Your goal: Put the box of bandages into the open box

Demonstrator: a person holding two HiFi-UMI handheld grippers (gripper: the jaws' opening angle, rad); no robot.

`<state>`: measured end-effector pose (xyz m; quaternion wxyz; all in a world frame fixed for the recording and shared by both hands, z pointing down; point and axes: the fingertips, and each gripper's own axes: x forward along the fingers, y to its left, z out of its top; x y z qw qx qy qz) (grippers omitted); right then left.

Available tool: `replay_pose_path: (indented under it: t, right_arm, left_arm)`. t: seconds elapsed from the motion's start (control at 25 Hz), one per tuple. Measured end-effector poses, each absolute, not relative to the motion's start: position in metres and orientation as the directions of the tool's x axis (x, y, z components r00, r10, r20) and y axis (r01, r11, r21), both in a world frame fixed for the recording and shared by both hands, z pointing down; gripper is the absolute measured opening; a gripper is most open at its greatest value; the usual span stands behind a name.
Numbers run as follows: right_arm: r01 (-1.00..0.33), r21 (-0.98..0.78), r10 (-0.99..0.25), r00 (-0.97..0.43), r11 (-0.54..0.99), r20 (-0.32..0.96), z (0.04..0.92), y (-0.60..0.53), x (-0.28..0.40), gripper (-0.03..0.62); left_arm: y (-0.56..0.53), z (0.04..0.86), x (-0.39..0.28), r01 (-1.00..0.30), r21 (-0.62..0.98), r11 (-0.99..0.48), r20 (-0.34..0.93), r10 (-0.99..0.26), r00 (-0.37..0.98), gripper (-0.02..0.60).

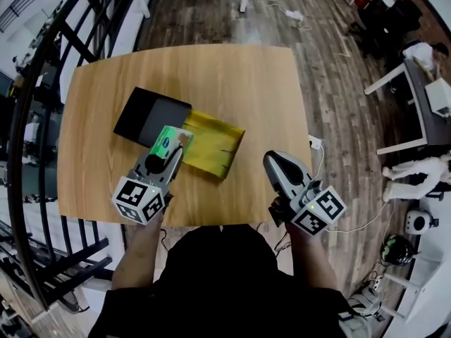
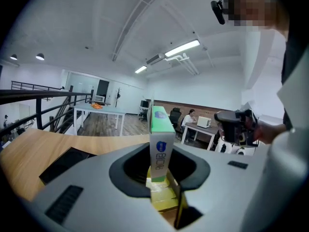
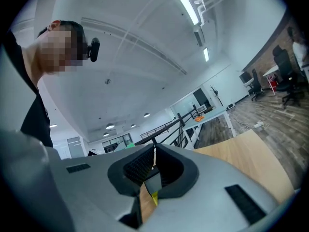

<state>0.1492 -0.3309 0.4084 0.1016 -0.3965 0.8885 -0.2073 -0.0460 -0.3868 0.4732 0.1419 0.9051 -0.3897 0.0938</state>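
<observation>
Over the yellow open box (image 1: pixel 215 146): left gripper (image 1: pixel 172 153) pinches bandage box (image 2: pixel 160 146) mid-sides; light, crushable cardboard; right gripper (image 1: pixel 272 162) closed, empty.

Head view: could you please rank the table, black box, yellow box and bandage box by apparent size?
1. table
2 and 3. black box and yellow box, too alike to rank; the yellow one is partly covered
4. bandage box

One wooden counter (image 1: pixel 246 83) carries three things: one flat black box (image 1: pixel 151 116), one open yellow box (image 1: pixel 215 146) and one green-and-white box of bandages (image 1: pixel 166 138). Two grippers show: one left gripper (image 1: pixel 171 152), one right gripper (image 1: pixel 276 162).
</observation>
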Motion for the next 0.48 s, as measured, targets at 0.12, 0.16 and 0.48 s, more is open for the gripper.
replay_pose_path:
  t: [0.12,0.16,0.48]
  right_arm:
    - [-0.660,-0.464,-0.747,-0.664,0.591,-0.007,0.418,-0.339,0.158,0.038]
    - [-0.658,-0.470,-0.746,-0.666,0.589,-0.003,0.421,-0.341,0.160,0.038]
    - [-0.640,-0.507,-0.730,-0.683,0.577,0.031,0.442,-0.356,0.161,0.038]
  left_arm:
    - [-0.394,0.497,-0.033,-0.729,0.196,-0.656,0.326,-0.657,0.679,0.098]
    - [-0.396,0.503,-0.029,-0.728,0.201,-0.656,0.340,-0.650,0.680,0.098]
    - [-0.405,0.561,-0.006,-0.706,0.261,-0.658,0.440,-0.570,0.694,0.098]
